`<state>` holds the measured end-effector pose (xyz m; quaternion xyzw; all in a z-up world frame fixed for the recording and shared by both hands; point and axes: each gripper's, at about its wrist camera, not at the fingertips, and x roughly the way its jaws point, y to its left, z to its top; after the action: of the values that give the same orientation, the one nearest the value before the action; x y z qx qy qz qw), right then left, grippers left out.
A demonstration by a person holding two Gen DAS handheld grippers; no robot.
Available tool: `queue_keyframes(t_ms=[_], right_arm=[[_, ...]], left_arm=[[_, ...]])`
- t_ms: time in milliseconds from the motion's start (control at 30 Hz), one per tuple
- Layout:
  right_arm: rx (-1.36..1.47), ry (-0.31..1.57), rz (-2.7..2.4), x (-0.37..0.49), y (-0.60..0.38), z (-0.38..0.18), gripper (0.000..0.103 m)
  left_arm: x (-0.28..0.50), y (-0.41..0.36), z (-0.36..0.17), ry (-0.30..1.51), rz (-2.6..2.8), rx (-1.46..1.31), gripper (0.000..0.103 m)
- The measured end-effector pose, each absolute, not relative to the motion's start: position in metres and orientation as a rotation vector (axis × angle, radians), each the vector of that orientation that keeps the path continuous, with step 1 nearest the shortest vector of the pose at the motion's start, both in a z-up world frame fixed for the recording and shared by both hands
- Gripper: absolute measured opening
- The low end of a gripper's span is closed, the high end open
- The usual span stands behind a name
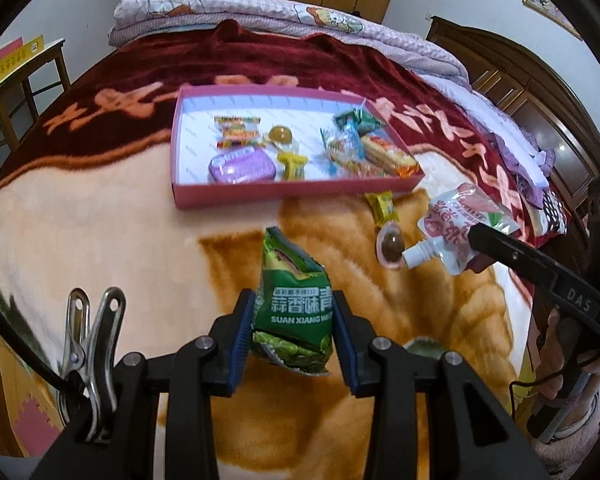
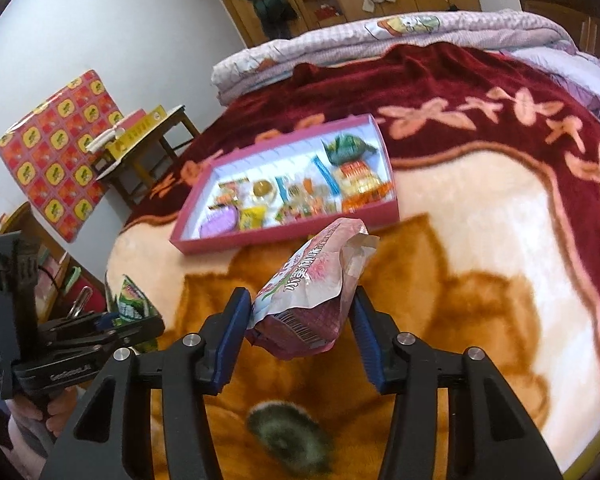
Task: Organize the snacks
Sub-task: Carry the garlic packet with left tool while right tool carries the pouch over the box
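Bedroom, with a plush orange-and-maroon blanket [image 1: 112, 216] spread over the bed as the work surface.

Left gripper [image 1: 294, 332]: closed partway on a green pea packet [image 1: 296, 300], blue pads pressing its two side edges, packet upright and lifted clear of the blanket. Gripped low on the bag, probably so the top stays free to tip forward into the box.

Right gripper [image 2: 300, 320]: likewise closed onto a pink spouted pouch [image 2: 312, 284], pinched across its lower body; seen from the left wrist view, spout pointing down and sideways, pouch hanging off the fingertips.

Just ahead of the left fingers and a little to the right, on the blanket: a yellow wrapped candy [image 1: 384, 208] and a brown jelly cup [image 1: 391, 246], neither yet collected.

Farther ahead of both pairs of fingers: a pink shallow box [image 1: 284, 194] holding the sorted snacks, among them a purple tin [image 1: 242, 166], a golden jelly cup [image 1: 280, 136] and a heap of wrapped biscuits [image 1: 376, 152] toward its right end. Open floor at the near left of the box, a likely spot for either packet.

Beyond the box: folded quilts [image 1: 228, 8] and wooden wardrobes.
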<state>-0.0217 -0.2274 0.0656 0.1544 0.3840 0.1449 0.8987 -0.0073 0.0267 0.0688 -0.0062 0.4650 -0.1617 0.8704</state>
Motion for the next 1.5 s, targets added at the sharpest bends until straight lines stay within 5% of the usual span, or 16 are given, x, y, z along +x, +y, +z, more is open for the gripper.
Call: queue_keyframes(t_ms=[733,800,1033,1500], right_arm=[[0.272,0.741,0.350,0.040,-0.211,0.095,0.050],[0.274,0.738,0.355,0.048,-0.210,0.095,0.033],[0.284,0.775,0.338,0.075,-0.207,0.082,0.030],[0.149,0.762,0.336,0.079,-0.194,0.070,0.034]], left_arm=[[0.070,0.016,0.088,0.919,-0.319,-0.033,0.039],[0.082,0.016,0.087,0.912,-0.311,-0.040,0.039],[0.116,0.013,0.076,0.917,-0.289,-0.049,0.039],[0.147,0.015,0.063,0.932,-0.268,-0.064,0.039]])
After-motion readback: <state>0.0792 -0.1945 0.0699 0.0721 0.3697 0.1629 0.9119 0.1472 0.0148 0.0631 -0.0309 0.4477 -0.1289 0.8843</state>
